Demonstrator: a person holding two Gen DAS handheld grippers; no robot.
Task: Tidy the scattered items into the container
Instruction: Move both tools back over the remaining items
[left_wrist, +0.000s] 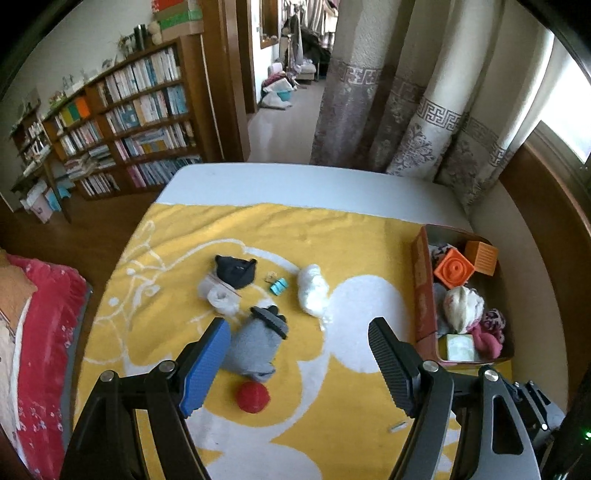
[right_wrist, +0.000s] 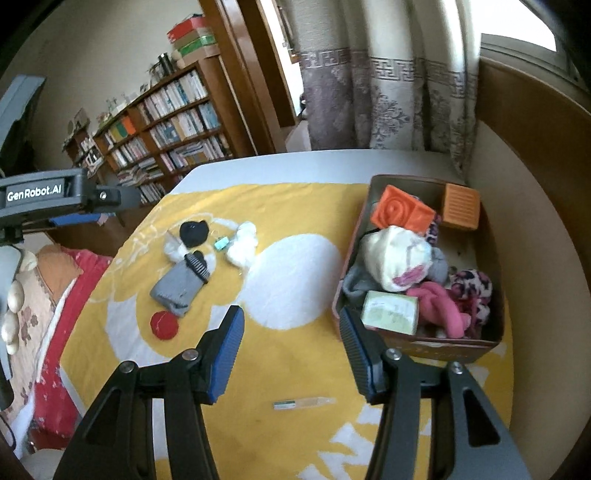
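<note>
On the yellow-and-white blanket (left_wrist: 280, 229) lie a grey sock (left_wrist: 251, 347), a red ball (left_wrist: 253, 397), a black cloth (left_wrist: 236, 271), a white-grey sock (left_wrist: 219, 295), a small teal item (left_wrist: 277, 286), a white cloth (left_wrist: 312, 290) and a thin tube (right_wrist: 303, 402). The brown box (left_wrist: 421, 284) at the right holds orange blocks, cloths and a green packet; it also shows in the right wrist view (right_wrist: 424, 350). My left gripper (left_wrist: 299, 365) is open above the grey sock and ball. My right gripper (right_wrist: 291, 354) is open, empty, beside the box's near corner.
The blanket covers a white table (left_wrist: 295, 181). A red quilted bed (left_wrist: 40, 332) lies left, a bookshelf (left_wrist: 140, 122) behind it. Curtains (left_wrist: 417, 110) and a wooden ledge (left_wrist: 546, 206) stand at the back right. The left gripper's body (right_wrist: 48, 199) shows at the right view's left edge.
</note>
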